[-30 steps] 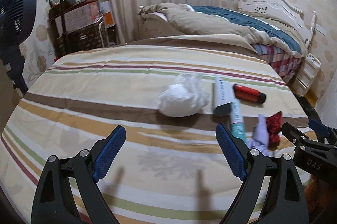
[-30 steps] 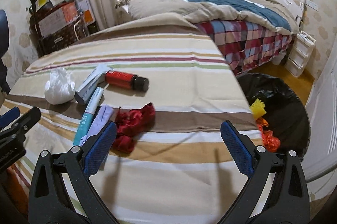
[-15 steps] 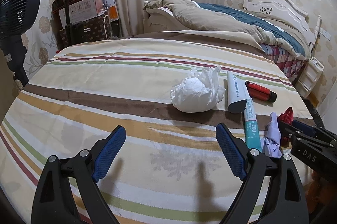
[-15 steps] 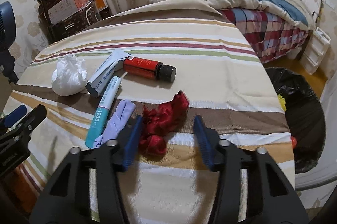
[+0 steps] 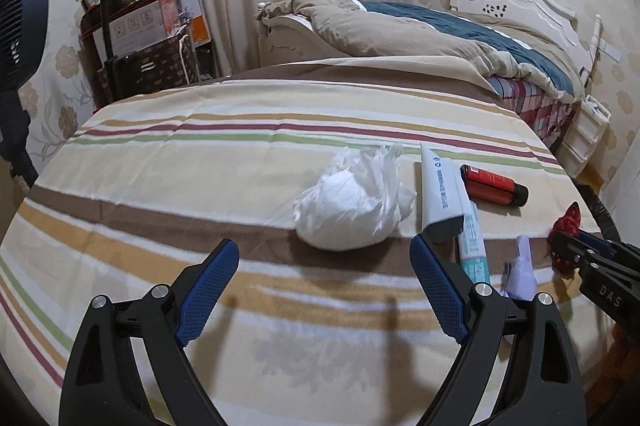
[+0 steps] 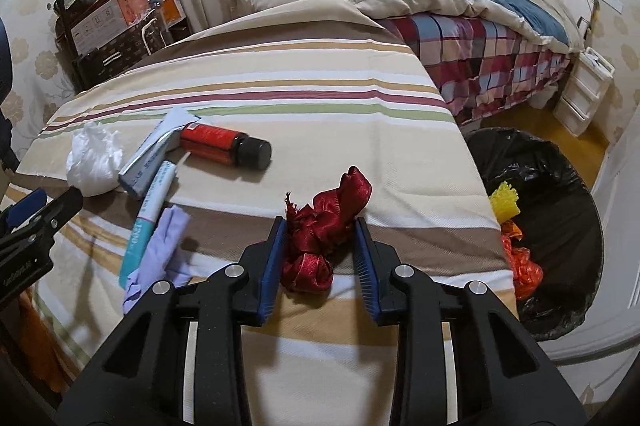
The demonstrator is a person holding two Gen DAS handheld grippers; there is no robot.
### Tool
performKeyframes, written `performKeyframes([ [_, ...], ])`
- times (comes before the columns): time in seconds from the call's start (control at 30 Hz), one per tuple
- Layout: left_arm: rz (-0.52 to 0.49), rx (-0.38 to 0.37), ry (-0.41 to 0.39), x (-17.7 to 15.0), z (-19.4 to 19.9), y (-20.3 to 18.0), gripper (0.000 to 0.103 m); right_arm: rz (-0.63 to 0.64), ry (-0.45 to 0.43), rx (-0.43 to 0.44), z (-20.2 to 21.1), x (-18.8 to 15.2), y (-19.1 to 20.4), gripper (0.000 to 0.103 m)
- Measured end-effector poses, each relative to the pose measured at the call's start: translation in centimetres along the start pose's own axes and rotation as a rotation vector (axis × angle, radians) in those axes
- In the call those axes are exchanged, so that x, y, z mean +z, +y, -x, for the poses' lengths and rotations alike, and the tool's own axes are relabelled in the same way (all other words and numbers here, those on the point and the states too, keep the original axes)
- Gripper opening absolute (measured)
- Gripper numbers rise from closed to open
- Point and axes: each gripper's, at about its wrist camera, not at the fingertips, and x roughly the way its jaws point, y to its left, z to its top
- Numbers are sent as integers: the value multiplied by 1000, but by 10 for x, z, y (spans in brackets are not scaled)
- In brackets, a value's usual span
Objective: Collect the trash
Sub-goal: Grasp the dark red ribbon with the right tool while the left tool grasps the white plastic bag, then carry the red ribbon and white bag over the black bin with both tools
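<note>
Trash is scattered over the striped table [image 6: 320,93], and the right claw [image 6: 320,242] has narrowed around a crumpled red ribbon [image 6: 324,222], both blue pads touching it. Left claw [image 5: 324,266] hangs wide open with nothing in it, just short of a white plastic bag [image 5: 352,203]. Lettering on the teal tube [image 6: 150,205] is too blurry to read; "DAS" shows on the right claw's body.
</note>
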Motion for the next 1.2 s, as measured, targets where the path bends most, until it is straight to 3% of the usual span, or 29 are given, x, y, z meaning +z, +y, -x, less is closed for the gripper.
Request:
performKeyframes([
  [0.33,-12,-17,19,20,-23,-1,87,9,6,7,-8,9,-5,33],
  [0.4,-11,-38,27,20,-25,0,81,9,6,10,-9,10,-5,33],
  [0.47,-22,-58,53,18,-29,0,63,10,6,11,-10,10,-6,33],
  [0.67,-38,-75,43,16,-27,-5,52,10,5,11,-10,10,-5,33],
  [1.2,-15,-106,-22,0,15,-9,50,-13,-32,7,12,-5,-14,31],
])
